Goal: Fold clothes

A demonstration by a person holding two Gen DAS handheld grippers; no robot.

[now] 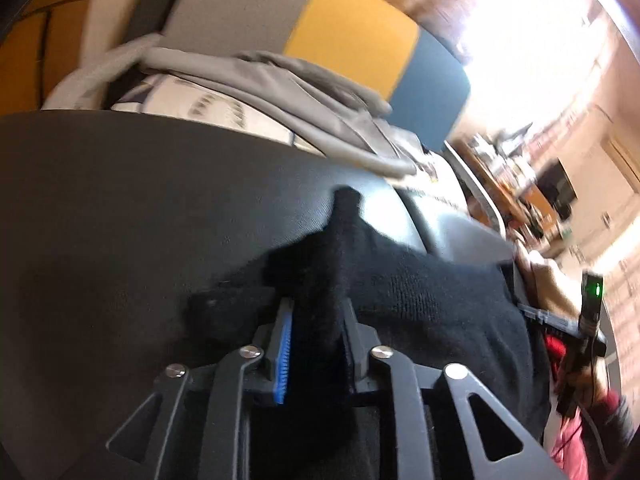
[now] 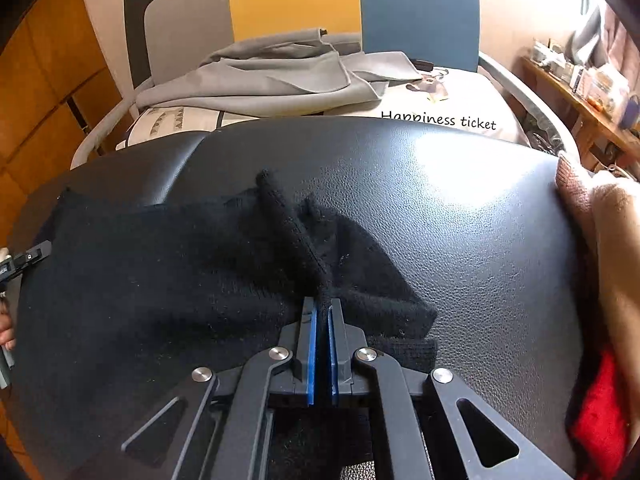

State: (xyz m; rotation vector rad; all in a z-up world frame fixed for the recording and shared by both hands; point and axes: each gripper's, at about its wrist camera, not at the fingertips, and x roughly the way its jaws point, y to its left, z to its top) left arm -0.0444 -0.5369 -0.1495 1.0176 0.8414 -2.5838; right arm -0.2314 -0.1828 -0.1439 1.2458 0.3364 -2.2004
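The left gripper (image 1: 316, 312) pointed down at a black leather-textured padded surface (image 1: 140, 220), its black jaws standing on either side of a bunched ridge of a black knitted garment (image 1: 420, 300), with a blue ribbed pad (image 1: 283, 354) showing on one side. The knit spread to the right across the padding. Beyond lay a crumpled grey cloth garment (image 1: 280, 92) on a white printed cover (image 1: 192, 100), before grey, yellow and blue panels (image 1: 352, 28). At the right edge, blurred, the other black gripper (image 1: 584, 332) showed a green light.
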